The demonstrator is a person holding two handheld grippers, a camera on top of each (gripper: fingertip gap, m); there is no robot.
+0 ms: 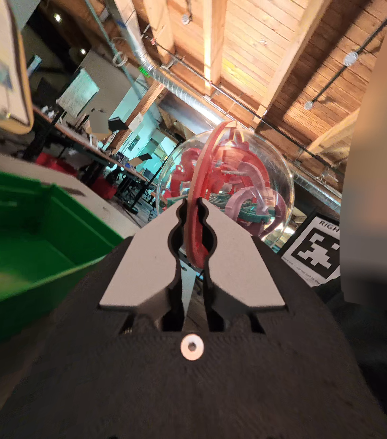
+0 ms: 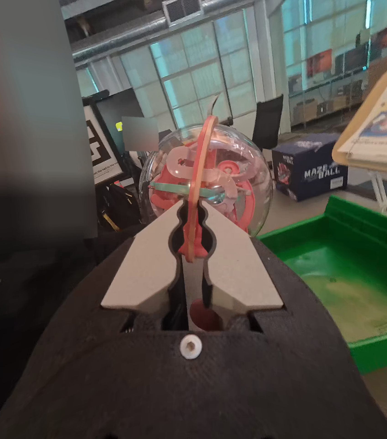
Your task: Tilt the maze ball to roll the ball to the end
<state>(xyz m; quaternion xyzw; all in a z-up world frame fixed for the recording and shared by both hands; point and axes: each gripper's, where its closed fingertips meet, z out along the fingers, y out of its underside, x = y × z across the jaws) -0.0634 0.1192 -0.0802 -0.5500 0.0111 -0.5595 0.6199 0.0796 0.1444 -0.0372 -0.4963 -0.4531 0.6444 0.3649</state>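
The maze ball (image 1: 237, 187) is a clear sphere with red, pink and teal tracks inside and a red rim ring around it. It is held up in the air between both grippers. My left gripper (image 1: 192, 202) is shut on the red rim ring (image 1: 193, 228), with the ball tilted just beyond its fingertips. In the right wrist view the maze ball (image 2: 211, 180) sits just past my right gripper (image 2: 193, 202), which is shut on the red rim ring (image 2: 193, 228) from the opposite side. I cannot pick out the small ball inside.
A green bin (image 1: 21, 237) lies low left in the left wrist view and shows low right (image 2: 344, 273) in the right wrist view. A dark blue box (image 2: 309, 166) stands behind it. A marker card (image 1: 311, 251) and a paper-covered board (image 2: 378, 114) are close by. The left gripper's tips are roughly 15 centimetres from the right gripper's.
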